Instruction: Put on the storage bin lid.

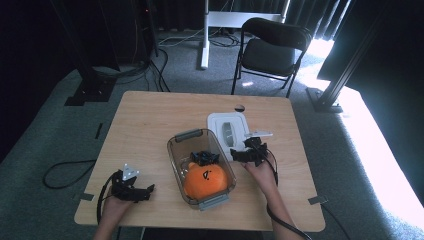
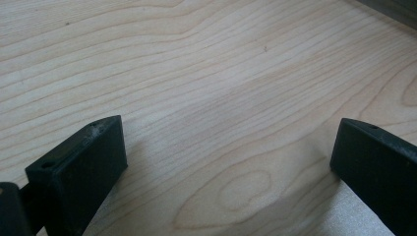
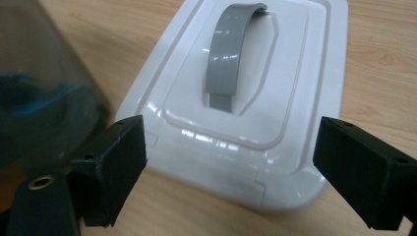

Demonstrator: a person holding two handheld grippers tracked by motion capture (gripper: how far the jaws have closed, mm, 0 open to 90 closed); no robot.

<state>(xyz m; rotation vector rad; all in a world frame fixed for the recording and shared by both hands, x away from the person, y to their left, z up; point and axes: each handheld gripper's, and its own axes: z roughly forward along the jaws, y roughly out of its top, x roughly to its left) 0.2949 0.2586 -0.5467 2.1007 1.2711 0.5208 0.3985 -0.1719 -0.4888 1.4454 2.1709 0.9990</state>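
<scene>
A clear plastic bin (image 1: 175, 152) with grey end clips sits mid-table, holding an orange plush toy (image 1: 206, 181) and a dark blue-black item (image 1: 204, 158). Its white lid (image 1: 226, 131) with a grey handle (image 3: 227, 54) lies flat just right of the bin. My right gripper (image 1: 248, 155) hovers open at the lid's near end, jaws straddling the lid (image 3: 255, 113), the bin wall (image 3: 44, 93) at its left. My left gripper (image 1: 134, 192) rests open near the table's front left, with bare wood (image 2: 221, 98) between its jaws.
A wooden table (image 1: 150, 115) has free surface at the back and left. A black folding chair (image 1: 272, 47) stands behind it, with a white desk leg (image 1: 204, 35) and dark stands around. Cables trail on the grey carpet (image 1: 60, 172).
</scene>
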